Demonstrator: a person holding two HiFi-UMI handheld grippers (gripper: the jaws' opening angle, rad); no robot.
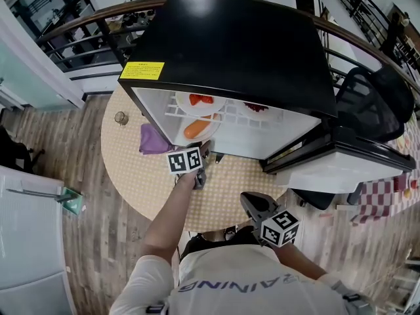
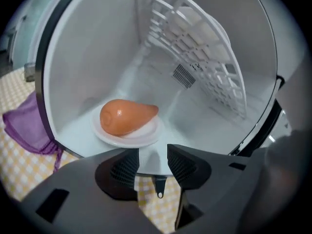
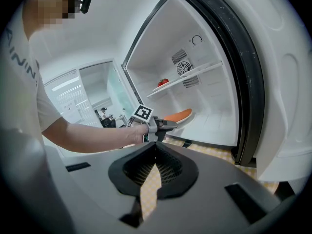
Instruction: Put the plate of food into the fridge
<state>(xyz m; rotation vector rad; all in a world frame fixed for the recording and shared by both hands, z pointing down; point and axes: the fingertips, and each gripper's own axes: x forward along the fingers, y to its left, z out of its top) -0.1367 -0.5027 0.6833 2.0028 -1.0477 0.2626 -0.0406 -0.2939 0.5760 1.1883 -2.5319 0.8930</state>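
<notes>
Inside fridge (image 1: 236, 51): plate of food (image 2: 127, 130) sits on the bottom floor, near the front.
Left gripper (image 2: 152, 156): fingers wide apart, empty, just before plate.
Right gripper (image 3: 155, 156): fingers together, empty.

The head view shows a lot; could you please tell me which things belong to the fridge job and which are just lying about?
Job: fridge, plate, food, left gripper (open).
Lying about: purple cloth, jar, red food on the shelf.
</notes>
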